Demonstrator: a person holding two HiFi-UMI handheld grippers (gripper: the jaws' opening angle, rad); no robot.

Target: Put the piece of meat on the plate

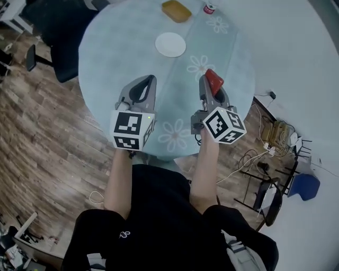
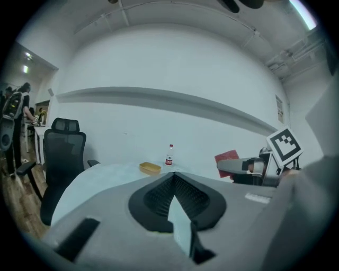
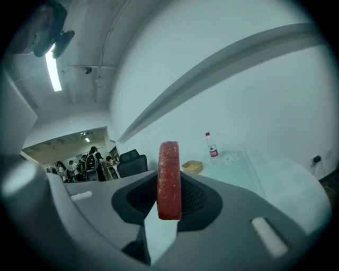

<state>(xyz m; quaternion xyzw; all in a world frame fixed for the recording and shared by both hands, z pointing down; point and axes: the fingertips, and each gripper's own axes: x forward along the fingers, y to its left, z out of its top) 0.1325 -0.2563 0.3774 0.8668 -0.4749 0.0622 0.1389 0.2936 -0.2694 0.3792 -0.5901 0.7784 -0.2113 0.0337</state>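
The fingers [image 1: 203,87] of the right gripper [image 1: 208,80] were clamped on the piece of meat [image 3: 169,180]. The red slab stood on edge between them, and its upper part projected beyond the tips. The grip sat on the lower portion of the slab only, so I judged it adequate for carrying but liable to let the slab pivot under a sharp movement. The left gripper [image 1: 148,80] hung beside it on the left, its fingers closed on nothing.

Both grippers were over the near part of the counter [image 1: 116,47]. The plate [image 1: 170,44] lay farther out, empty, well apart from the meat and slightly left of the right gripper's line. A yellow tray [image 1: 176,10] and a small bottle [image 1: 210,8] stood beyond it at the far edge.

Recommended procedure, as I assessed it:
1. Carry the meat far and a little left until it hangs over the plate's middle.
2. Keep the clamp constant and the travel smooth.
3. Lower until the slab's bottom edge almost touches the plate before releasing, since an on-edge slab will tip over.
4. Hold the left gripper clear of the plate.
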